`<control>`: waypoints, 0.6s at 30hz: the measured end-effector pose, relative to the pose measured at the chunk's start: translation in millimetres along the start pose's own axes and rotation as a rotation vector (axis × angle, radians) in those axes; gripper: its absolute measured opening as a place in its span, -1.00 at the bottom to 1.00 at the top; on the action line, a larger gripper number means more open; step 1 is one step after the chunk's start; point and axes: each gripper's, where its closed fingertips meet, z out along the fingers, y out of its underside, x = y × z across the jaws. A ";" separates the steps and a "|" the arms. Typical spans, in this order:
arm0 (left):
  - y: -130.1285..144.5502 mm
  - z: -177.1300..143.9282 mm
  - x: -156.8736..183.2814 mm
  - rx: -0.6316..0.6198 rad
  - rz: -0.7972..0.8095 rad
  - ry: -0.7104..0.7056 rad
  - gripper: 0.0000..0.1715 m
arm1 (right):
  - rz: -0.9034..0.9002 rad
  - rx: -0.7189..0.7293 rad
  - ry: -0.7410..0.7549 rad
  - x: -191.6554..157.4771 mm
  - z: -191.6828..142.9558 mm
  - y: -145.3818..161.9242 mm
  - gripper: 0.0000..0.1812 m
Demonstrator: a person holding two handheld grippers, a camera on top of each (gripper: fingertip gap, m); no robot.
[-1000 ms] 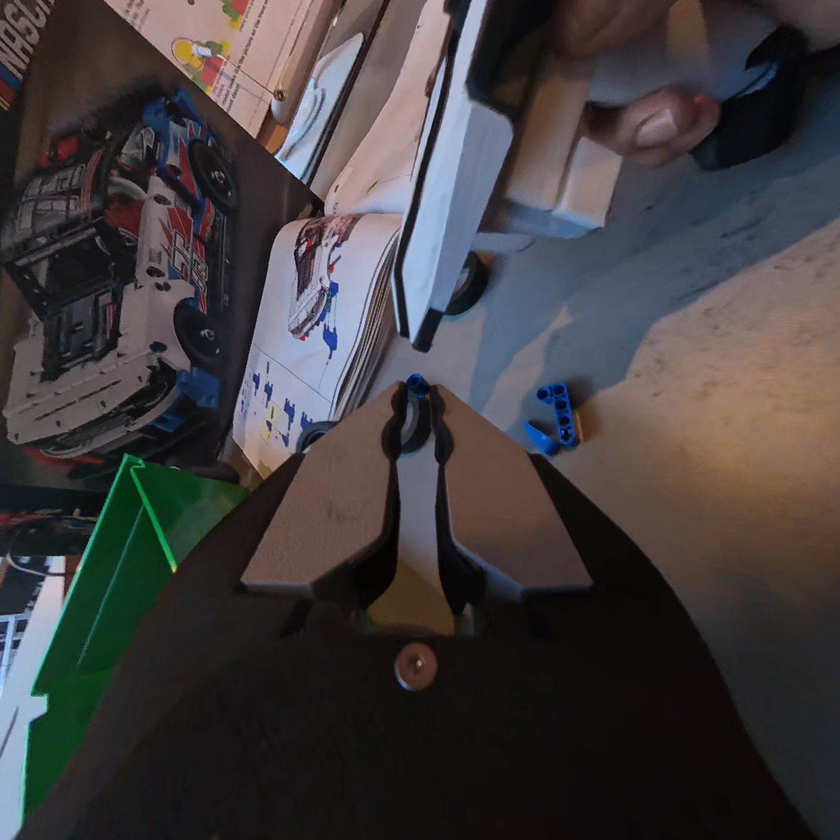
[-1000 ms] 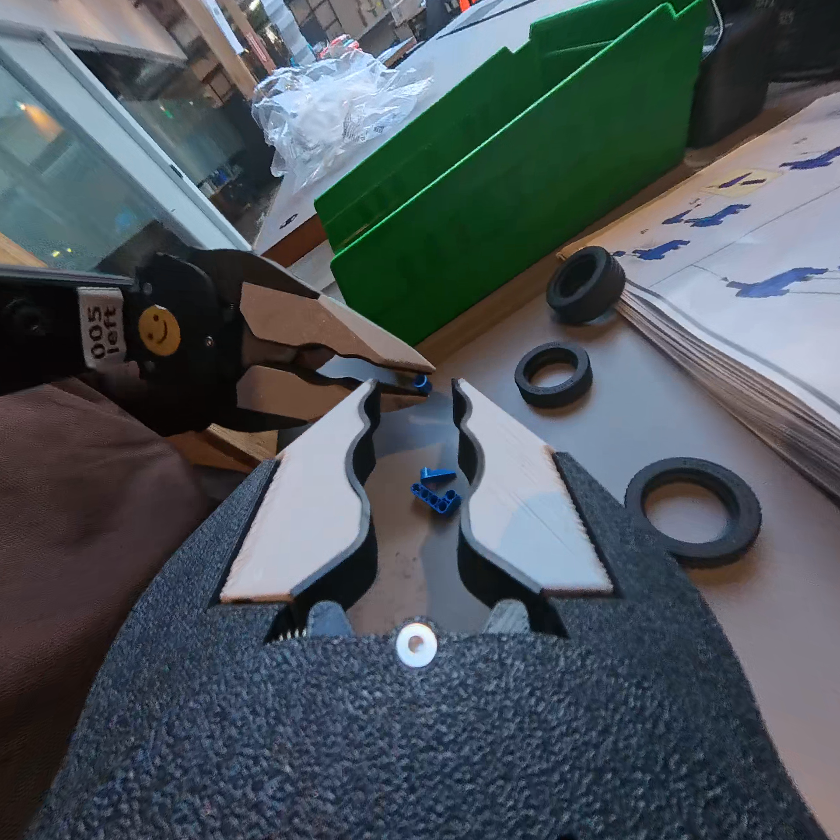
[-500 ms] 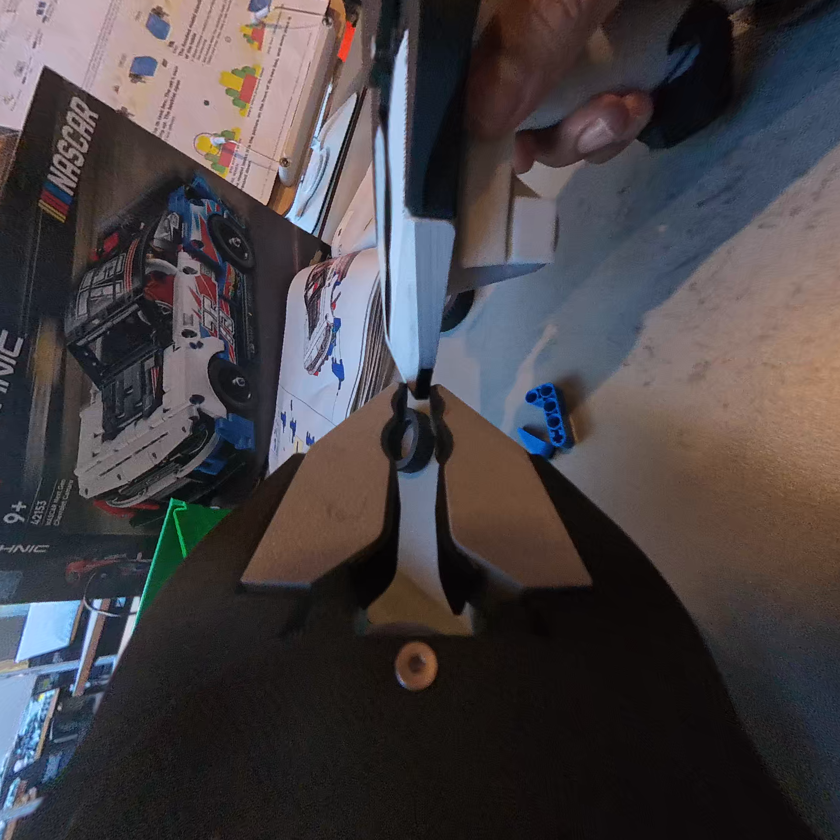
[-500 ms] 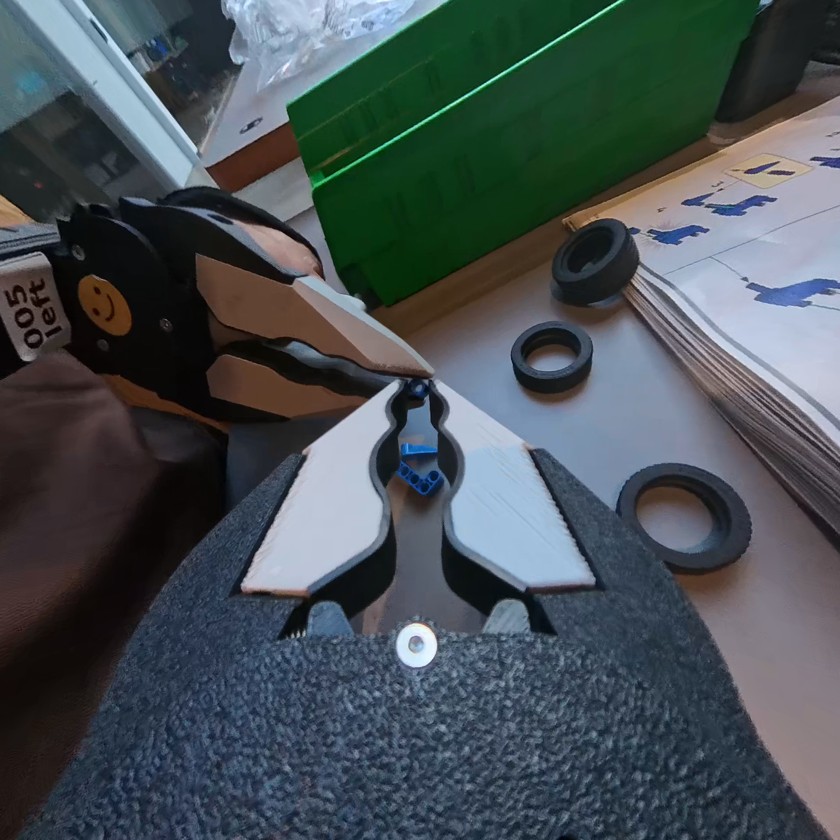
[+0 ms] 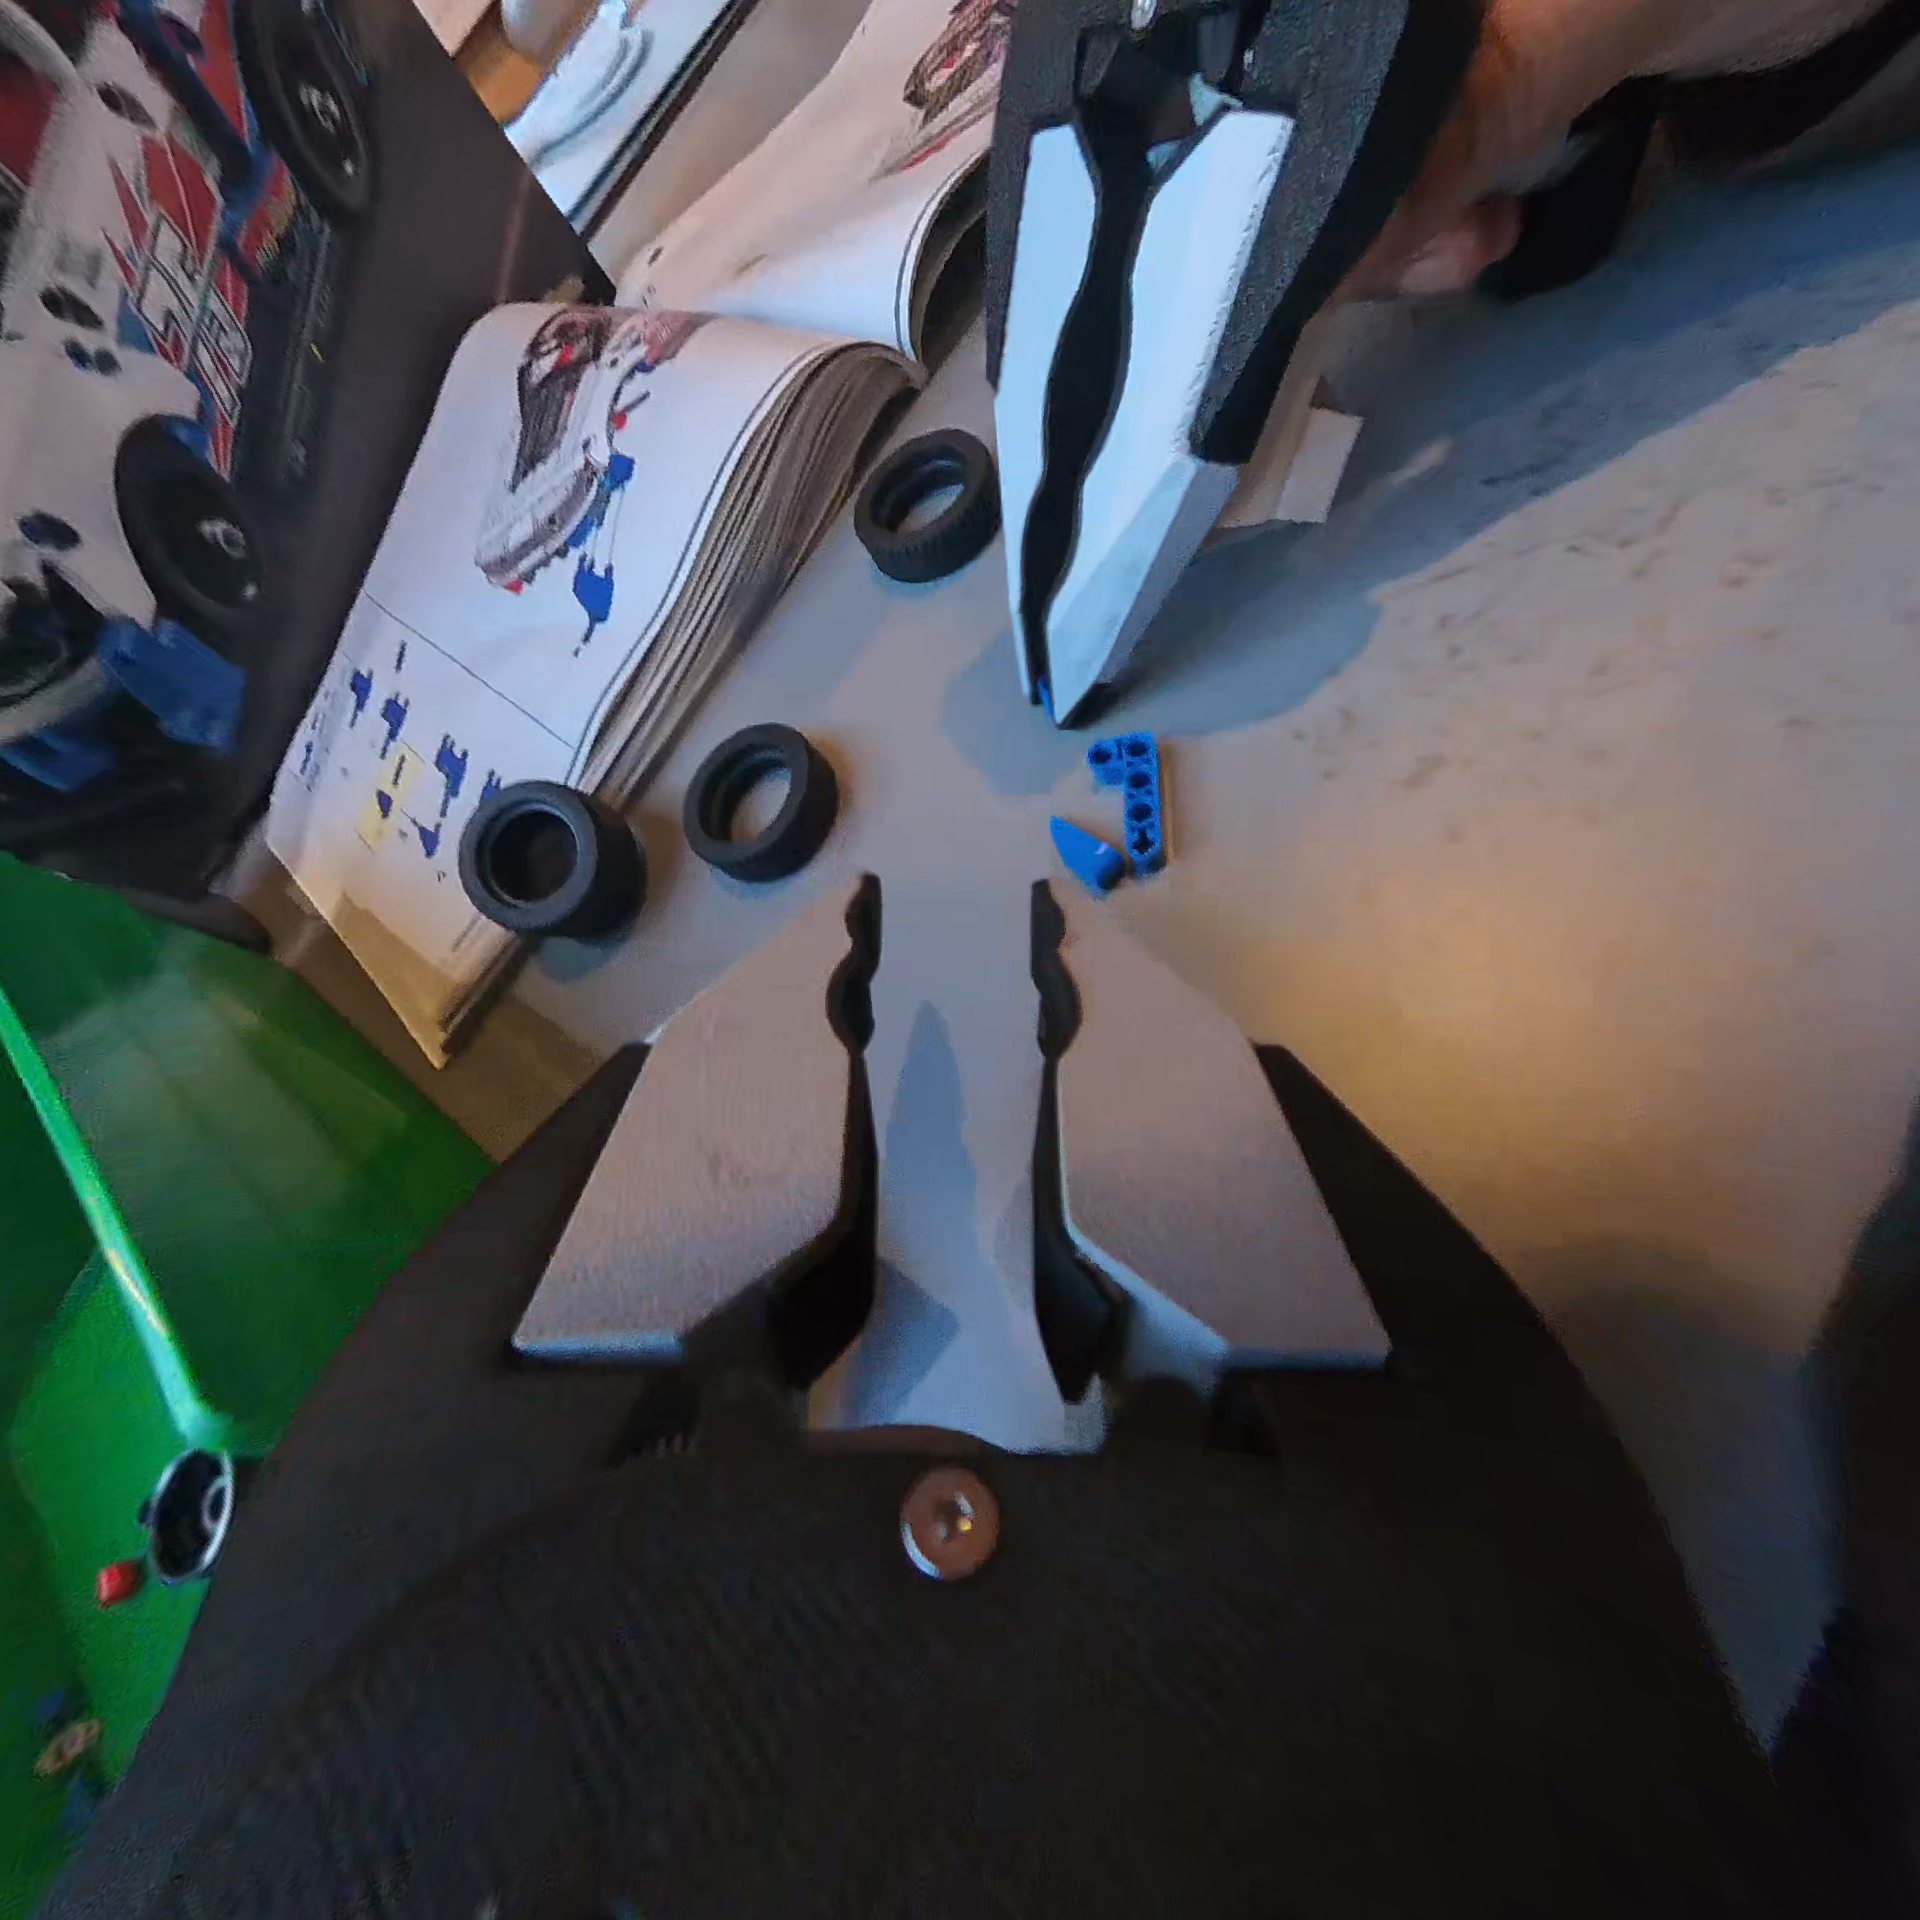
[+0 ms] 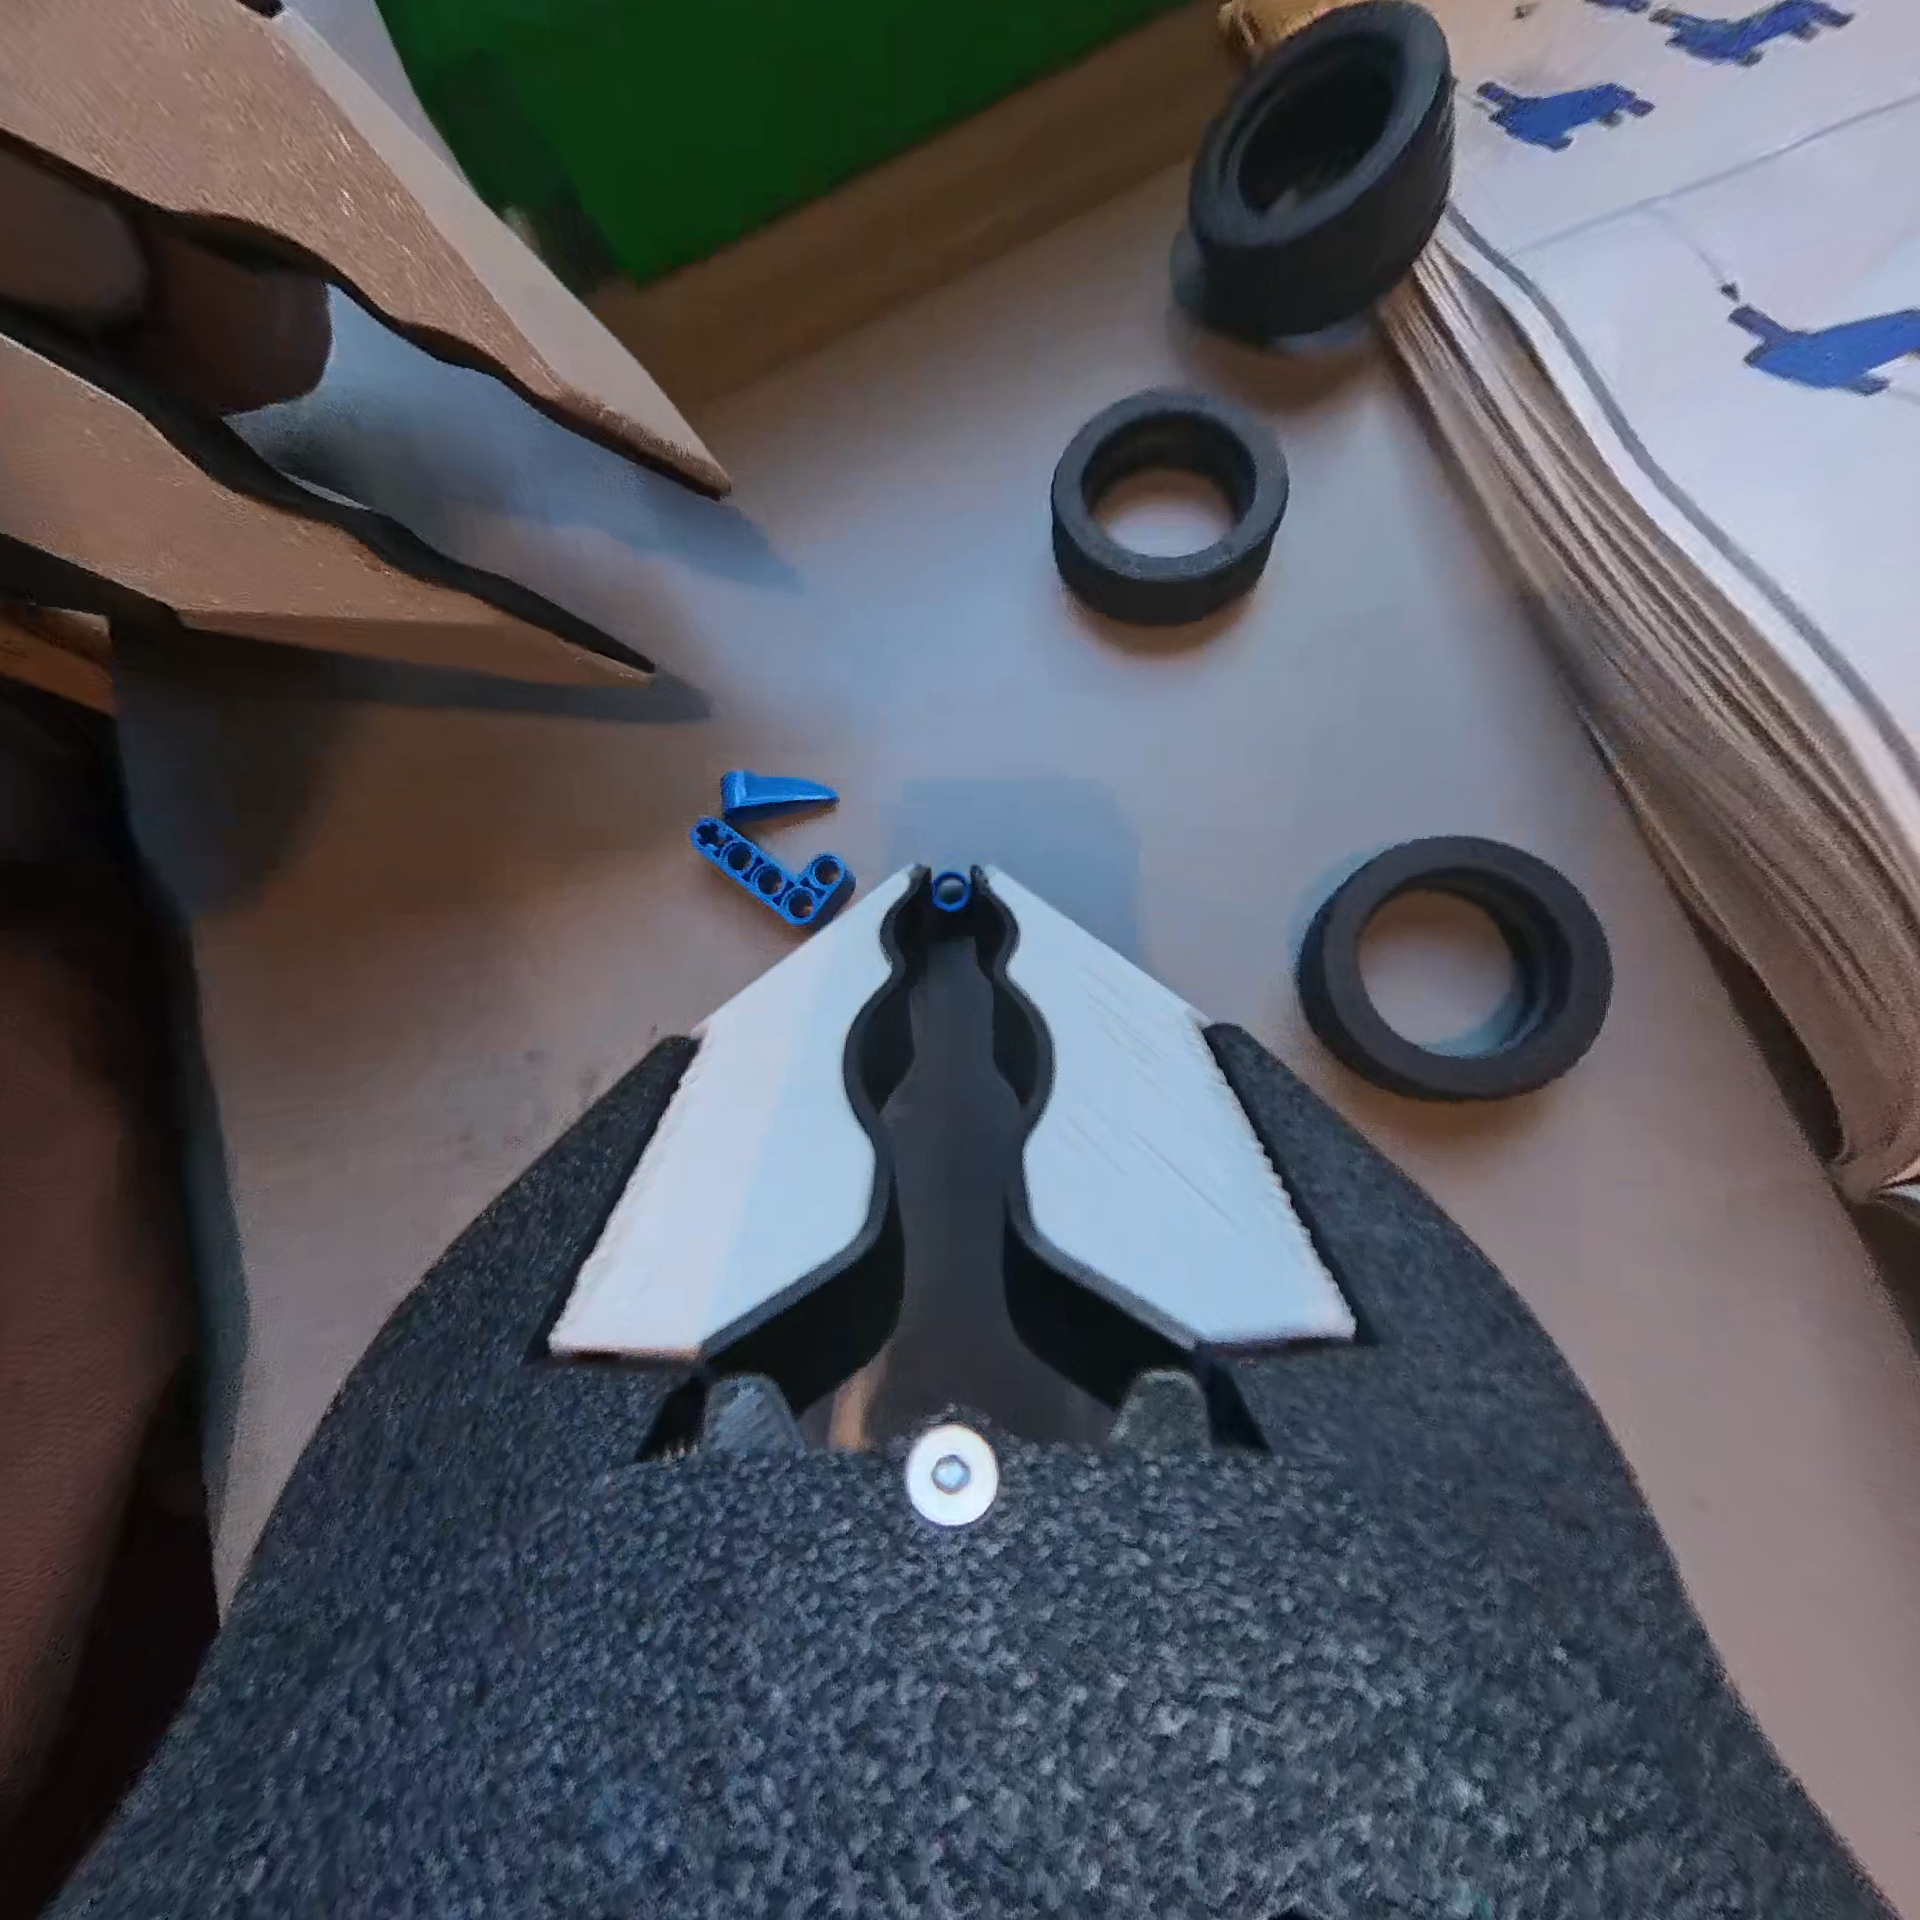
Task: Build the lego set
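I judge the build barely begun: my right gripper [image 6: 950, 879] pinches a small blue pin [image 6: 950, 890], my left gripper [image 5: 948, 896] is spread and empty, and the blue L-beam [image 6: 774, 871] lies unjoined at the pin's nine o'clock, three black tyres [image 6: 1169, 506] loose toward one o'clock.

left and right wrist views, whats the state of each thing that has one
left hand-held gripper: open, empty
right hand-held gripper: shut on small blue peg
blue L-shaped beam: flat on table, loose
blue wedge piece: loose, beside beam
instruction booklet: open
three black tires: loose, unmounted
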 end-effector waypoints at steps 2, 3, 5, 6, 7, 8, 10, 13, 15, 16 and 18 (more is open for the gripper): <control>5.3 -2.6 2.6 -0.003 -0.016 0.006 -0.70 | -0.009 -0.010 -0.003 -0.7 0.8 0.4 -0.92; 7.5 -3.3 4.8 -0.003 -0.026 0.014 -0.70 | -0.005 -0.012 -0.012 -1.0 0.8 0.3 -0.91; 11.6 -3.3 8.5 -0.003 -0.042 0.027 -0.70 | 0.002 -0.010 -0.040 -3.6 0.5 0.1 -0.84; 13.1 -3.6 8.6 -0.009 -0.039 0.024 -0.70 | 0.001 -0.008 -0.046 -4.5 0.1 0.0 -0.81; 12.5 -4.0 8.2 -0.003 -0.035 0.020 -0.69 | -0.003 -0.006 -0.044 -4.7 -0.5 0.4 -0.78; 11.9 -4.4 8.4 0.002 -0.036 0.022 -0.70 | -0.010 -0.006 -0.041 -5.1 -1.1 1.0 -0.77; 11.8 -4.7 7.8 0.005 -0.042 0.024 -0.70 | -0.026 -0.008 -0.024 -4.4 -2.6 2.4 -0.76; 10.8 -5.6 6.6 0.016 -0.045 0.018 -0.70 | -0.034 0.013 -0.009 -4.4 -7.1 0.3 -0.74; 10.4 -6.1 4.9 0.023 -0.045 0.005 -0.70 | -0.017 0.026 -0.015 -3.2 -8.9 -0.4 -0.74; 10.2 -6.3 4.7 0.025 -0.043 0.002 -0.70 | -0.012 0.025 -0.018 -1.6 -8.6 0.4 -0.75; 9.8 -6.7 4.3 0.029 -0.037 -0.005 -0.70 | -0.006 0.015 -0.058 -3.2 -6.6 2.1 -0.75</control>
